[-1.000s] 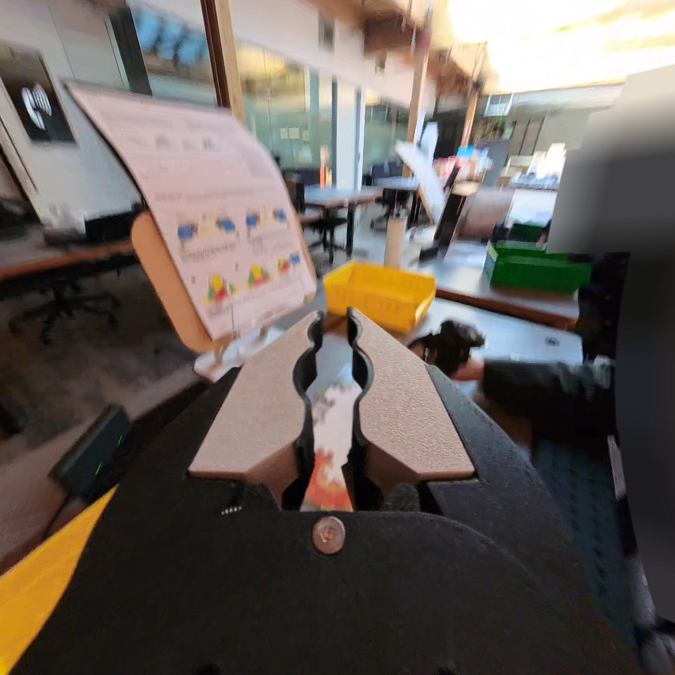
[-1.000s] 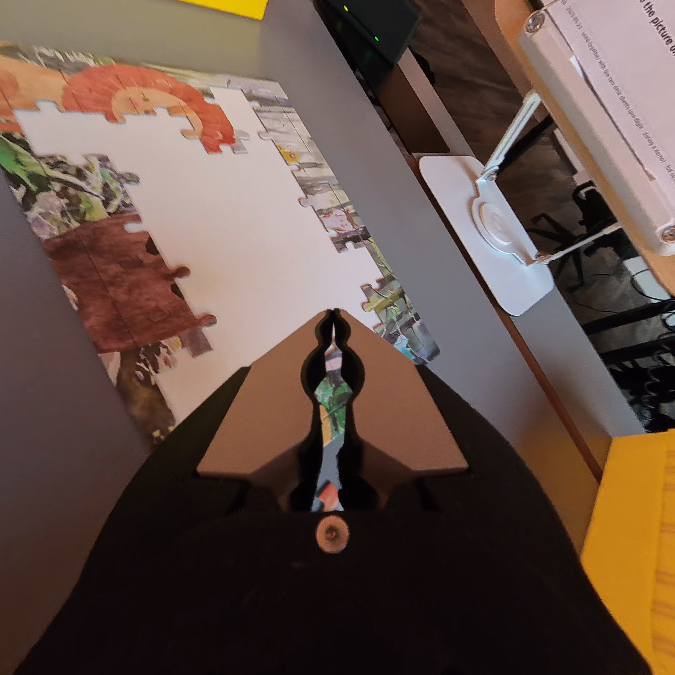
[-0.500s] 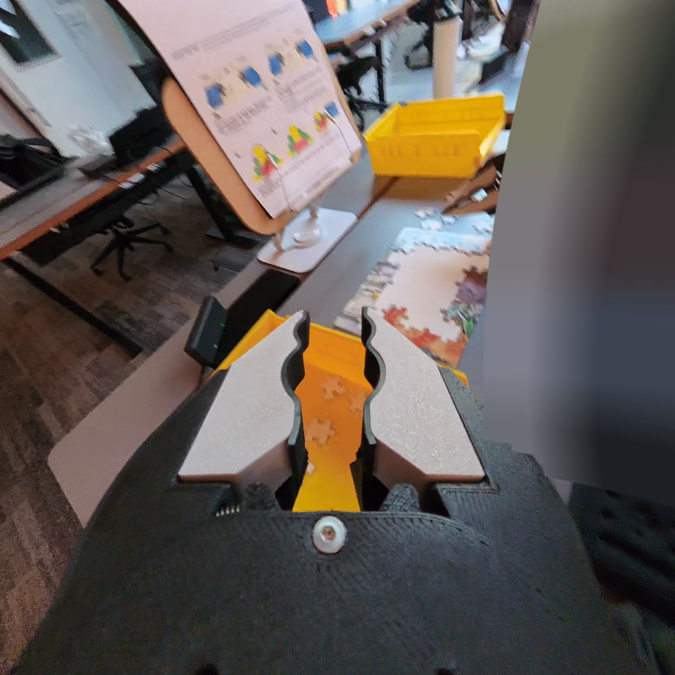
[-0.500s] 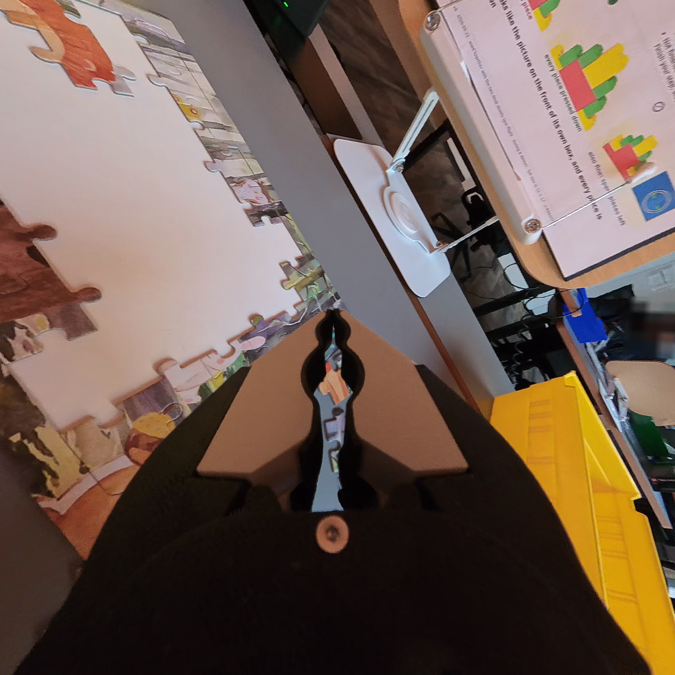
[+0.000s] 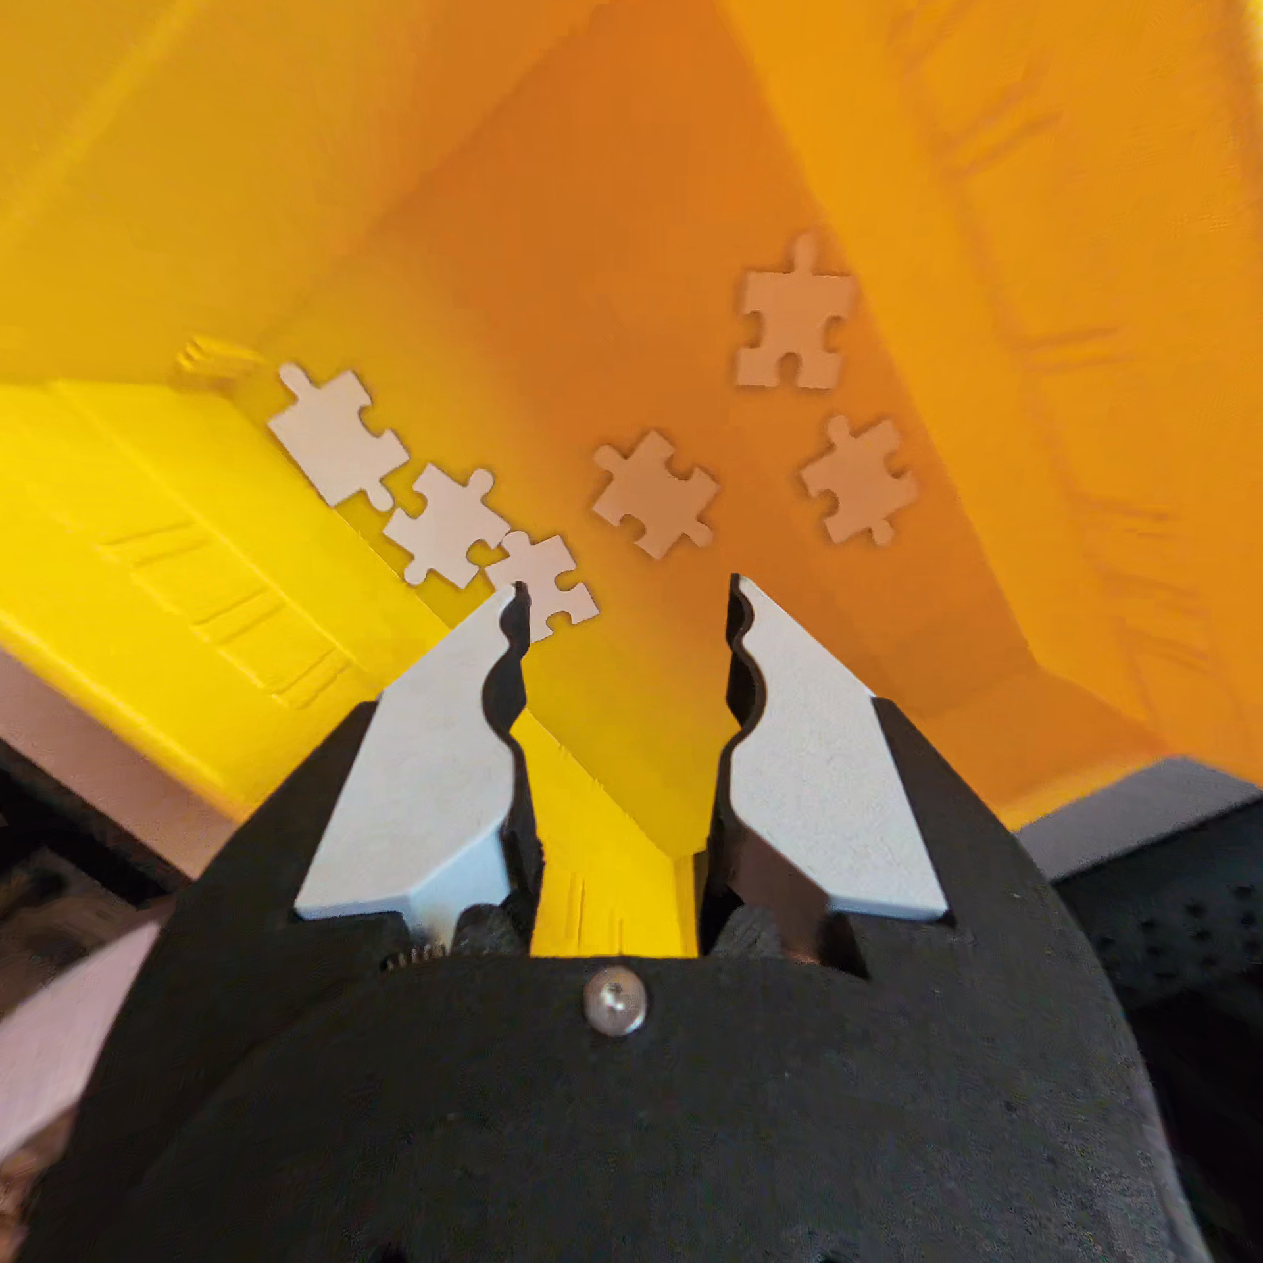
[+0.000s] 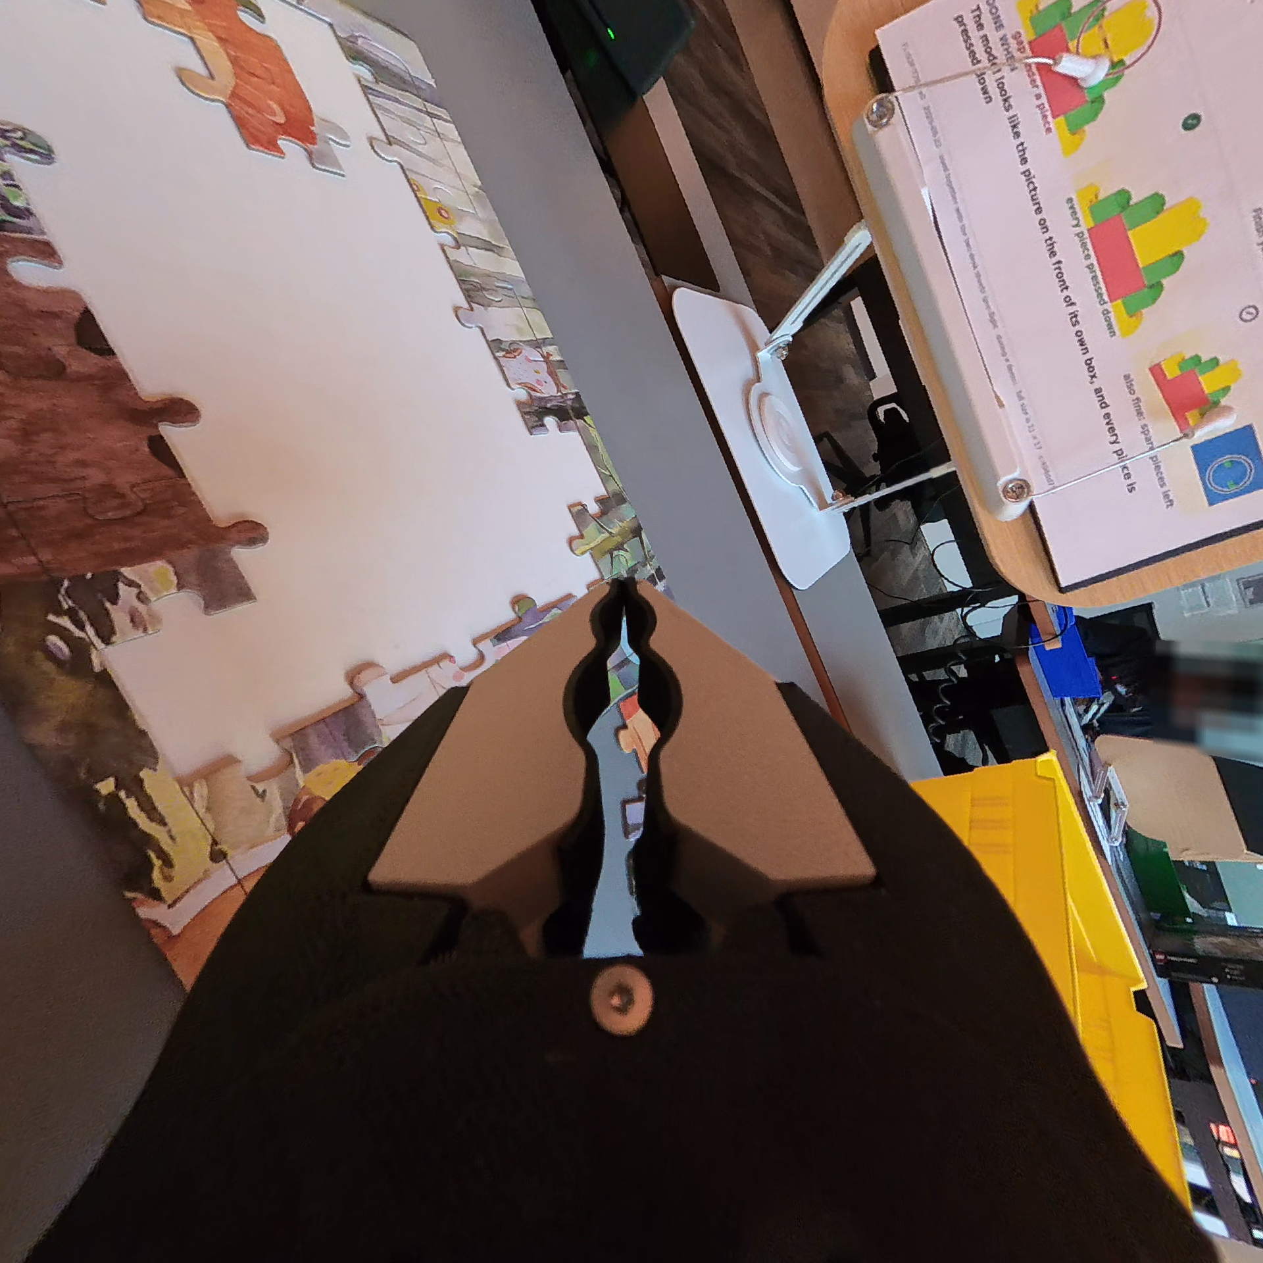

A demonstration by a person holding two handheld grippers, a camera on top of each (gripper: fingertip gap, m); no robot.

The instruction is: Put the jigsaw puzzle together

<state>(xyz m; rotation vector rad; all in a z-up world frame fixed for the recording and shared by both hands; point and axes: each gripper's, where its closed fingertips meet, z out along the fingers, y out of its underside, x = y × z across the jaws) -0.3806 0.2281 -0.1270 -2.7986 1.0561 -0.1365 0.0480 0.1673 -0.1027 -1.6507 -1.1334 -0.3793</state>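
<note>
In the left wrist view, my left gripper (image 5: 627,584) is open and empty inside a yellow bin (image 5: 205,205). Several loose puzzle pieces lie face down on the bin floor: one (image 5: 656,502) just ahead of the gap, one (image 5: 547,581) at the left fingertip, others farther off (image 5: 796,321). In the right wrist view, my right gripper (image 6: 623,584) is shut with nothing in it, above the right border of the partly built jigsaw puzzle (image 6: 68,444). The puzzle's white middle (image 6: 307,342) is bare.
The puzzle lies on a grey table (image 6: 601,273). A document stand with a white foot (image 6: 758,437) and a printed sheet (image 6: 1093,273) is at the table's edge. Another yellow bin (image 6: 1025,888) is to the right. A black device (image 6: 615,41) sits at the top.
My left gripper swung down from the room view into the yellow bin and opened wider. My right gripper slid along the puzzle's border toward its corner and stayed shut.
</note>
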